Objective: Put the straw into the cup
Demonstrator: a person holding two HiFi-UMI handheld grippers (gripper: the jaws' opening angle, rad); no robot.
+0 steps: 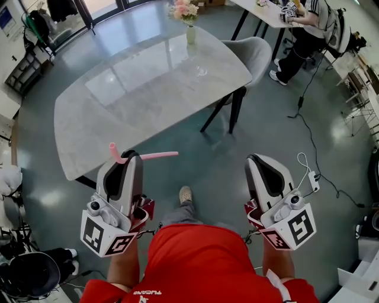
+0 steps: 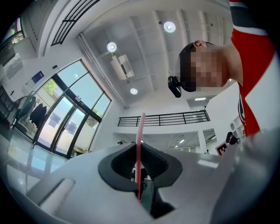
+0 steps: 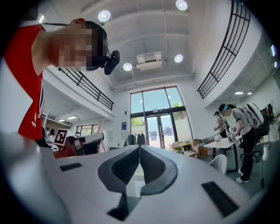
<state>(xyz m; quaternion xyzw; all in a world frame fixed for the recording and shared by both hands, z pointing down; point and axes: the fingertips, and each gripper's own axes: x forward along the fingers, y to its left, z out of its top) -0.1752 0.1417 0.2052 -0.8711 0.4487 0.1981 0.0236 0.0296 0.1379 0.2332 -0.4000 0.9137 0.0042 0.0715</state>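
Observation:
A pink bendy straw (image 1: 155, 155) lies crosswise in my left gripper (image 1: 131, 155), which is shut on it, held above the floor just off the near edge of the table. In the left gripper view the straw (image 2: 141, 127) rises straight up from between the closed jaws (image 2: 139, 148). My right gripper (image 1: 256, 158) hangs over the floor to the right, shut with nothing in it; its jaw tips (image 3: 140, 147) meet. A faint clear glass cup (image 1: 201, 70) stands far off on the marble table (image 1: 118, 100), near its far right corner.
A white vase of flowers (image 1: 190, 29) stands at the table's far edge. A grey chair (image 1: 251, 56) is at its right side. A person sits at another table (image 1: 269, 12) at the back right. A cable (image 1: 311, 136) runs across the floor.

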